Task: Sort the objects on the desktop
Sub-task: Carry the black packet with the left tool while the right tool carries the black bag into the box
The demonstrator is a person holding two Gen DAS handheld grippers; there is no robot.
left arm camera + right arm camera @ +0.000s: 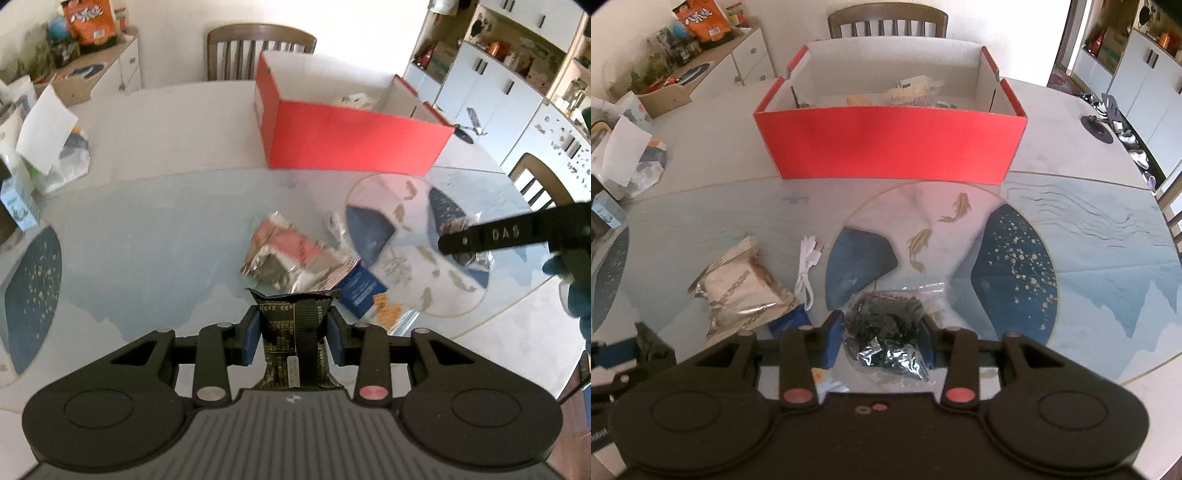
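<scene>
**Desktop objects: two packets in our tongs, the red box ahead**

Desktop objects are what we sort here, and each of our tongs carries one. Our left gripper pinches a dark snack packet between its blue pads, which press on the packet's two side edges; this seems a sensible hold, since the flat foil gives at the sides and stays put. The packet's long axis runs straight along the fingers, its crimped top seam pointing forward and away from us, toward the red box that stands beyond the tips

Our right gripper is closed on a clear bag of small dark pieces. The bag bulges between the pads and has no clear long axis; its loose clear flap points forward, toward the red box, which sits straight ahead of these tongs, open at the top, with a few items already inside. We judge the box to be the collecting place, which would explain why both loads face it

Just ahead and left of the right tongs lie a silver foil pouch, a coiled white cable and a blue carton, still on the table. They are untouched, so the sorting looks partly done

From the left view, the right tongs' black finger shows off to the right, well apart from our left load
</scene>
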